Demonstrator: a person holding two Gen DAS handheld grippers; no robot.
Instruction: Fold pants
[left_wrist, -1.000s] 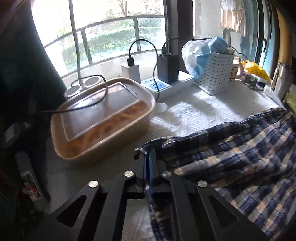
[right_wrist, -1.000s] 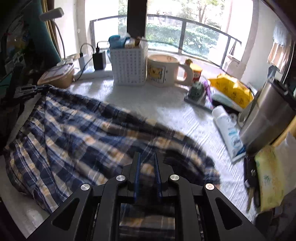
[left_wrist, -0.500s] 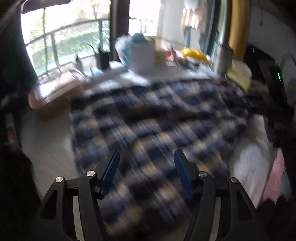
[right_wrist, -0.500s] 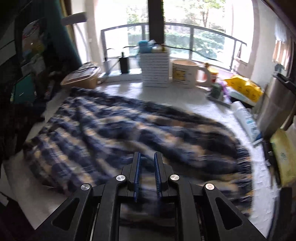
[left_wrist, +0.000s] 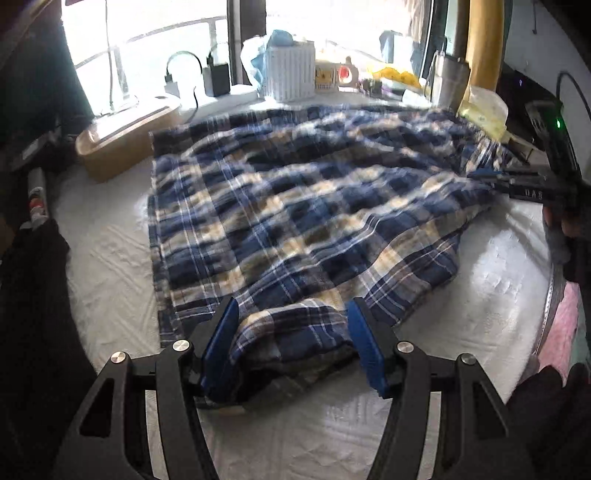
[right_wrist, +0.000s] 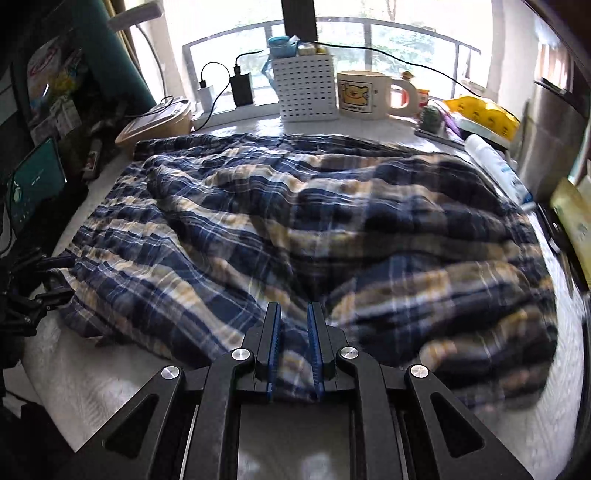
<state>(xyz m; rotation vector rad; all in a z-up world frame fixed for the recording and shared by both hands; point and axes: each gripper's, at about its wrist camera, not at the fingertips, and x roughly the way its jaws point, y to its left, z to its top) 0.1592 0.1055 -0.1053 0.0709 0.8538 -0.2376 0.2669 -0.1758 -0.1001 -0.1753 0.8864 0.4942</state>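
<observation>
Blue, white and tan plaid pants (left_wrist: 295, 206) lie spread and rumpled over the white tabletop (left_wrist: 110, 258). My left gripper (left_wrist: 291, 328) is open at the near hem, a fold of the cloth lying loose between its blue pads (left_wrist: 221, 332). My right gripper (right_wrist: 294, 328) is shut on a pinch of the pants (right_wrist: 280, 221) at their near edge. In the left wrist view the right gripper (left_wrist: 517, 181) shows at the far right, clamped on the cloth's edge. In the right wrist view the left gripper (right_wrist: 37, 288) sits at the left edge by the hem.
Along the window side stand a brown lidded container (left_wrist: 125, 136), chargers on a power strip (right_wrist: 242, 88), a white basket (right_wrist: 306, 88) and a mug (right_wrist: 364, 96). A white tube (right_wrist: 495, 166) and steel flask (right_wrist: 554, 122) crowd the right. A lit screen (right_wrist: 33, 184) stands left.
My left gripper let go of the pants' far corner, opened, and drew back to the near hem. The right gripper pulled back, still clamped on cloth, which now lies spread wider.
</observation>
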